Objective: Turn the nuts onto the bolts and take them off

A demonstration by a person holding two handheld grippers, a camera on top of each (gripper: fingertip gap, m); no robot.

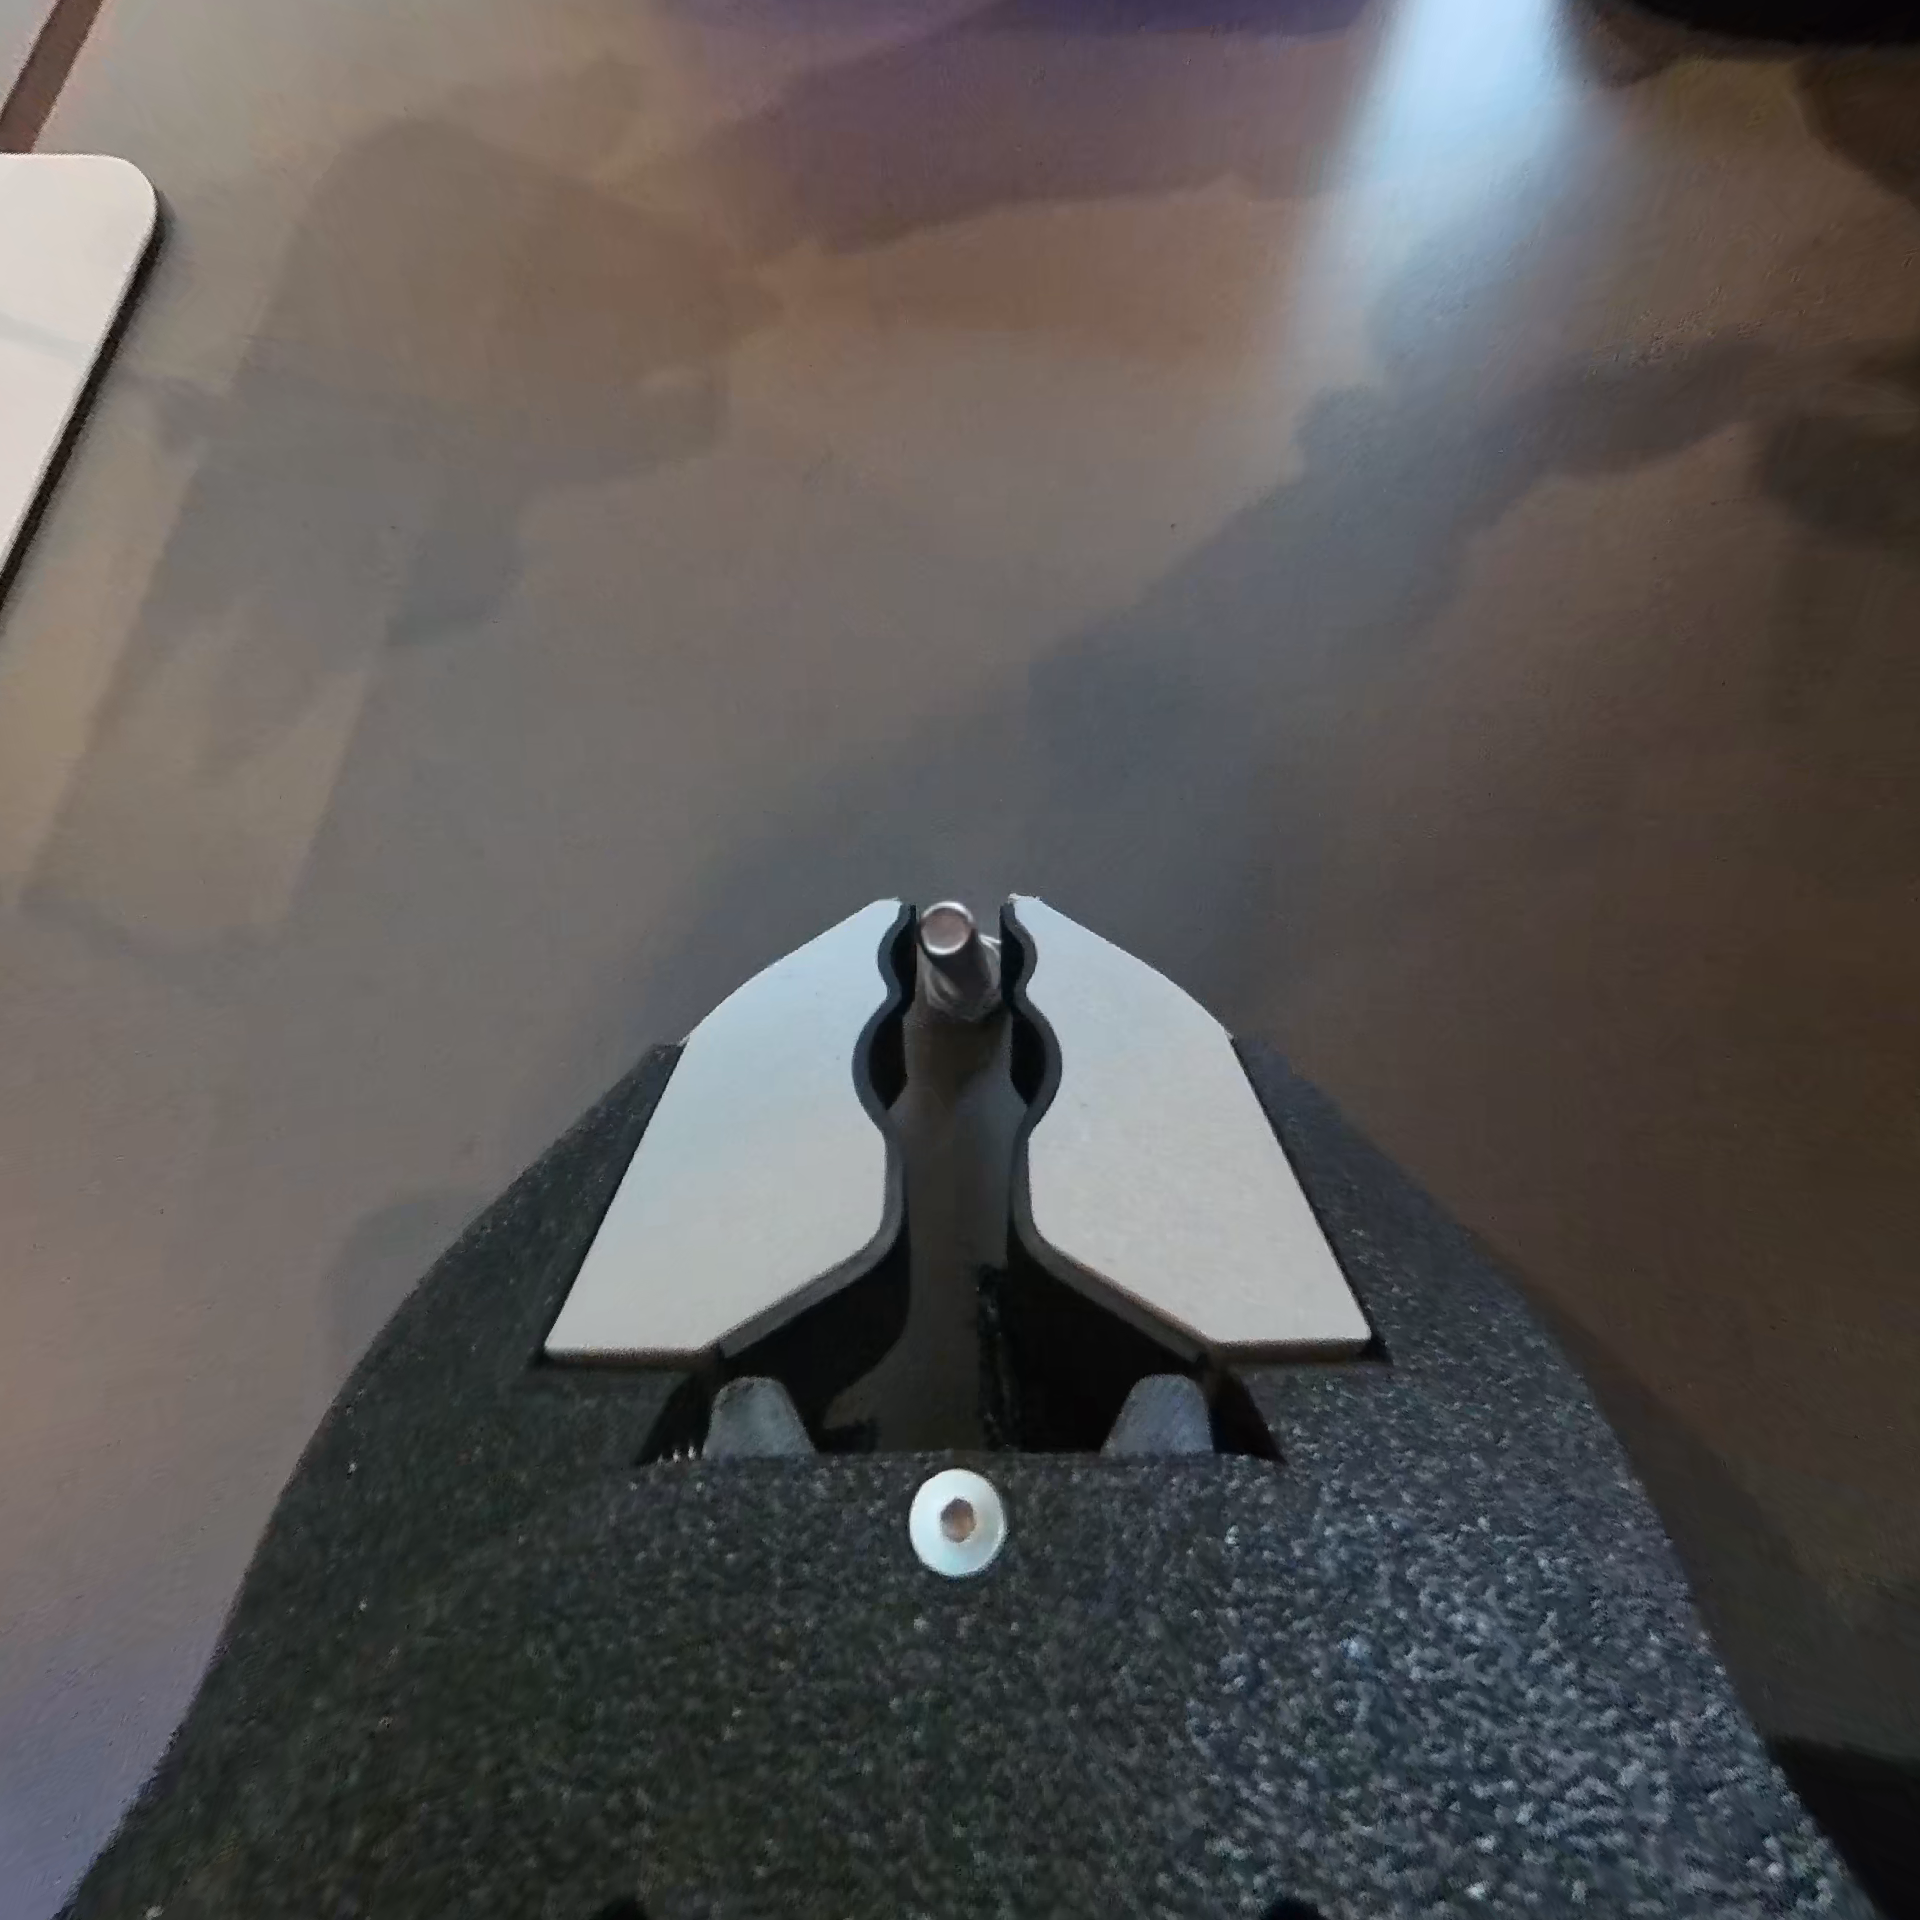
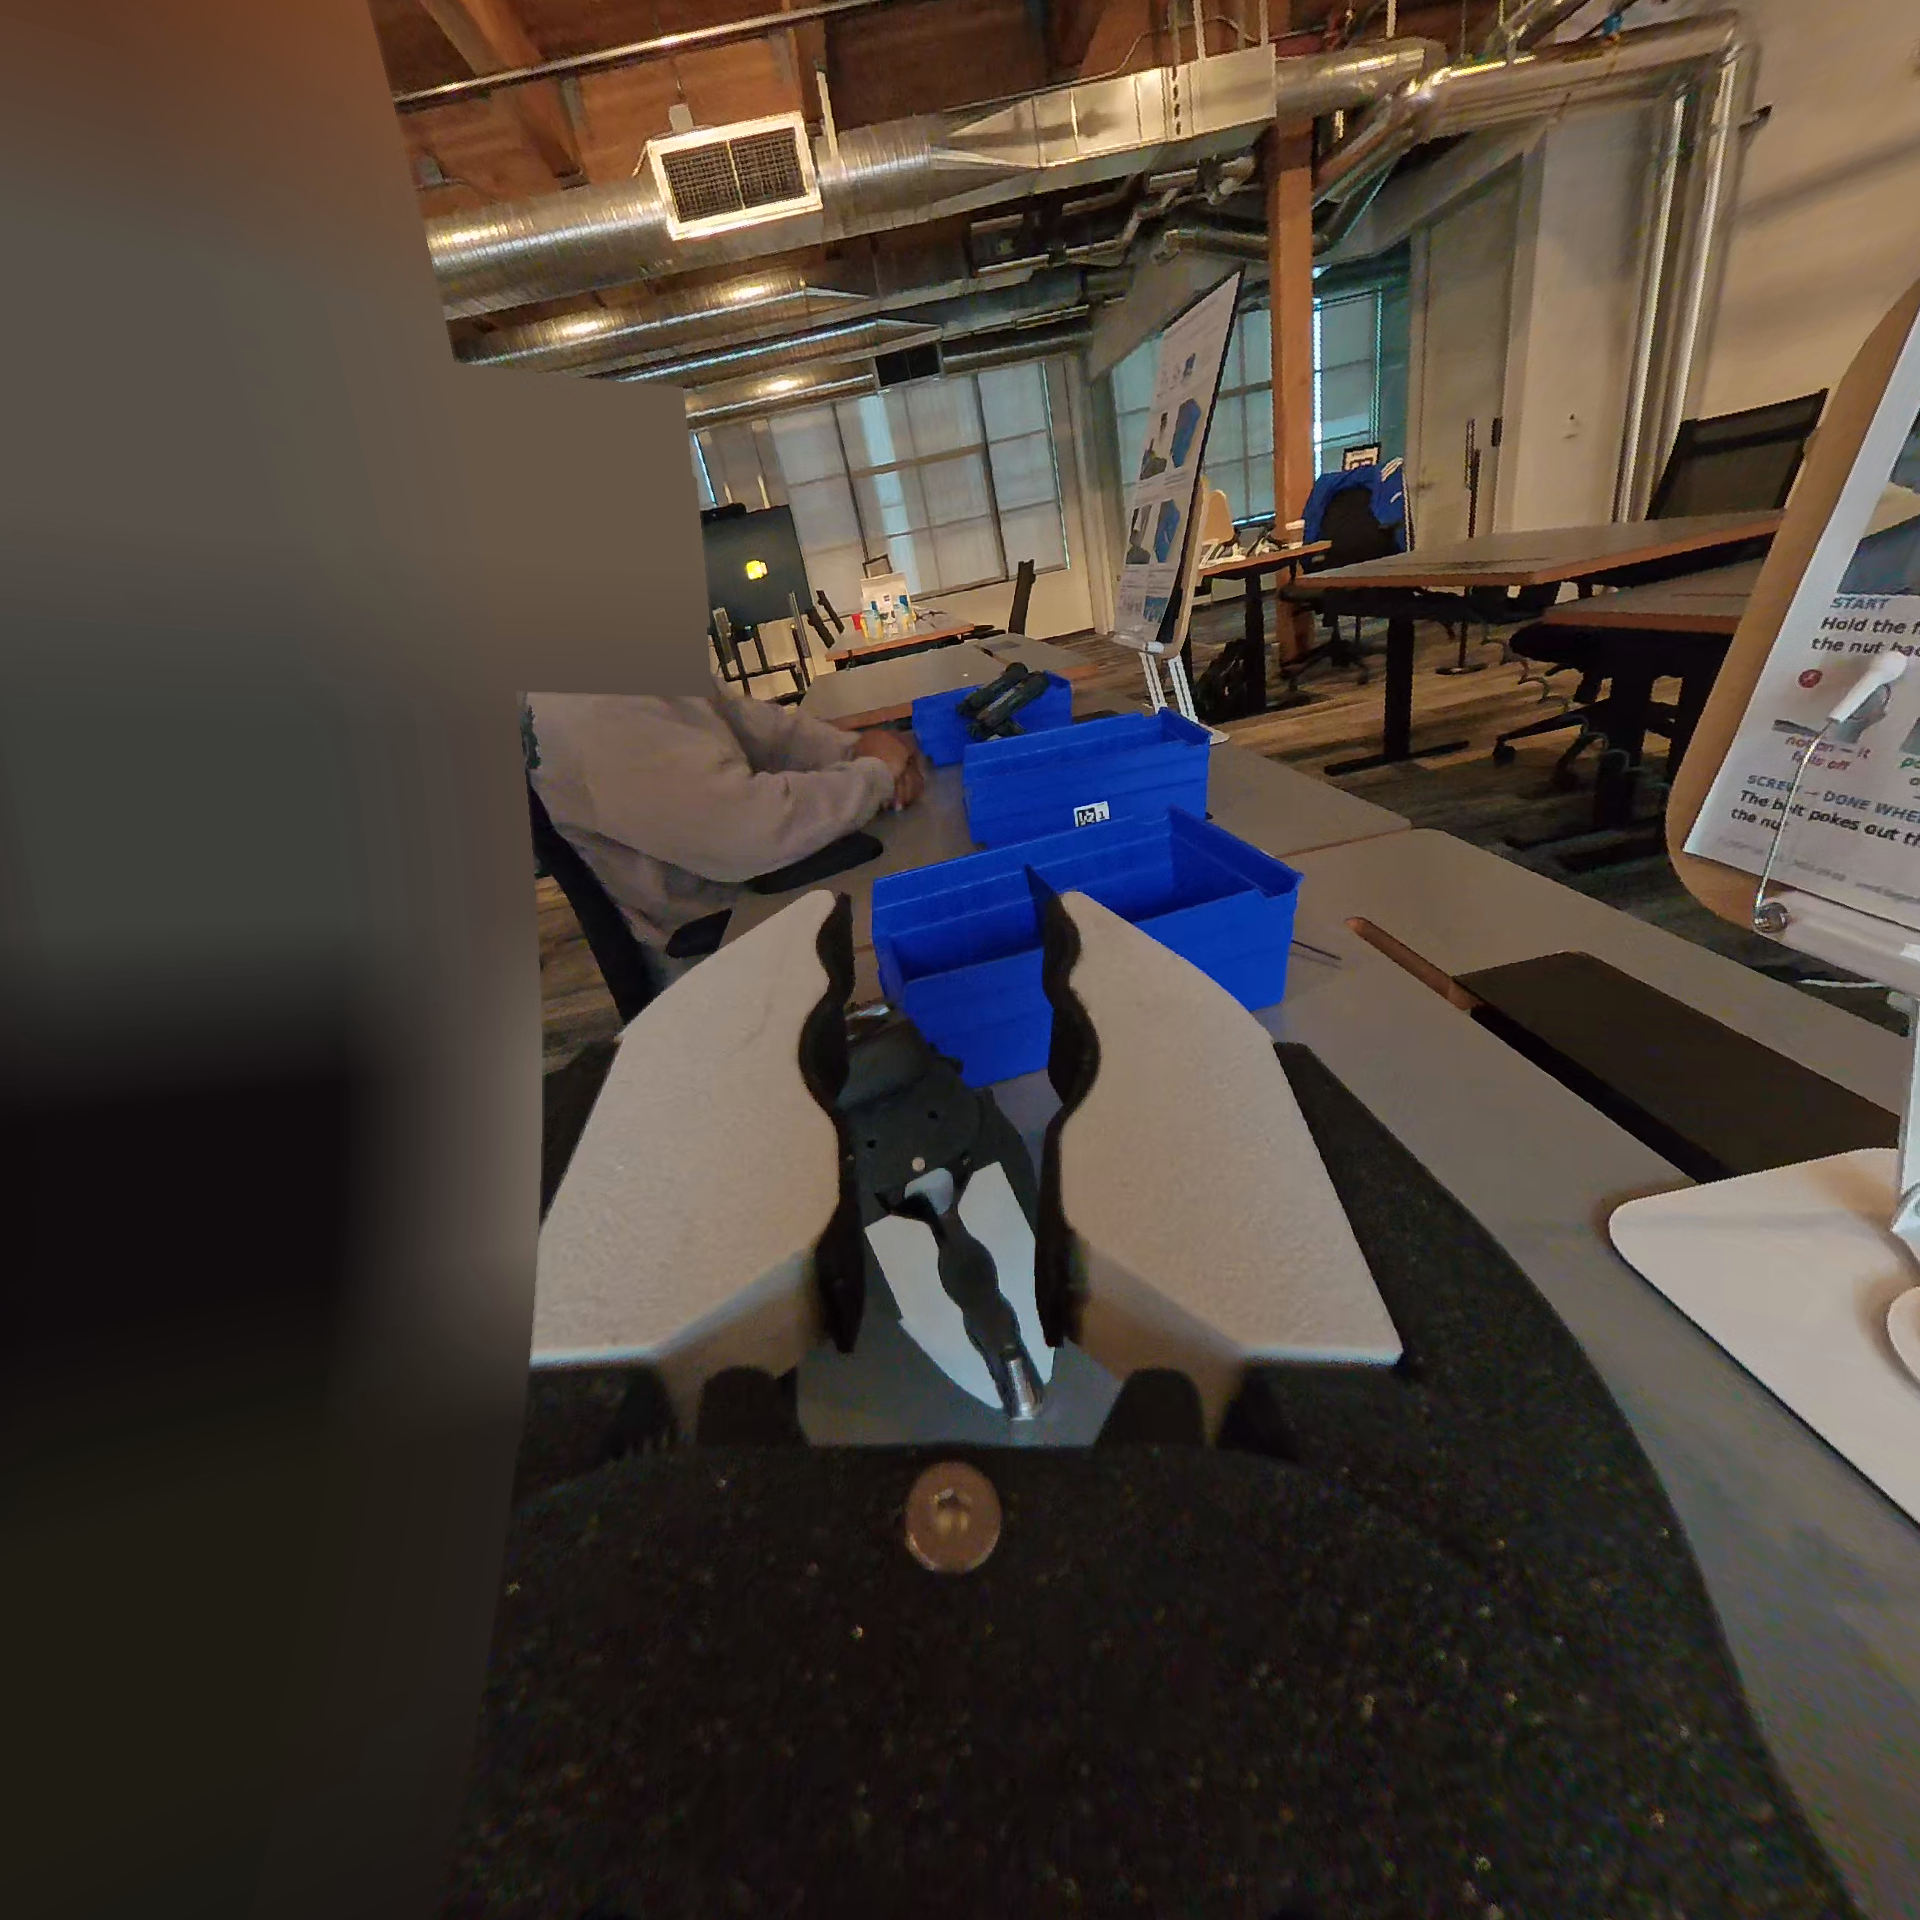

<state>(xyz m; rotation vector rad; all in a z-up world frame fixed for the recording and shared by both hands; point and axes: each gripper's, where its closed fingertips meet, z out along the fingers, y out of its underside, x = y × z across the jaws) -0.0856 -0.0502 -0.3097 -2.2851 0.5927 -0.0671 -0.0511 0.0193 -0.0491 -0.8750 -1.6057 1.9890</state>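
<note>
dim, smeary tabletop; sharper, brighter room behind.
a pale glare streak (image 1: 1455,187) falls far beyond the left gripper (image 1: 951,914), soft shadows all round; past the blue bin (image 2: 1226,904), daylit windows (image 2: 914,478) and bowed edges.

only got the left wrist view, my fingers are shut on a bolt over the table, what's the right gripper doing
Observer: The right gripper is open, its fingers apart and holding nothing.
Operator: is it anywhere near my bolt
Observer: In the right wrist view the bolt shows low between the right fingers, poking out of the left gripper toward that camera.
Operator: any nut in sight over there
Observer: I cannot pick one out. Beyond the fingers, three blue bins stand in a row on the grey table.
</note>
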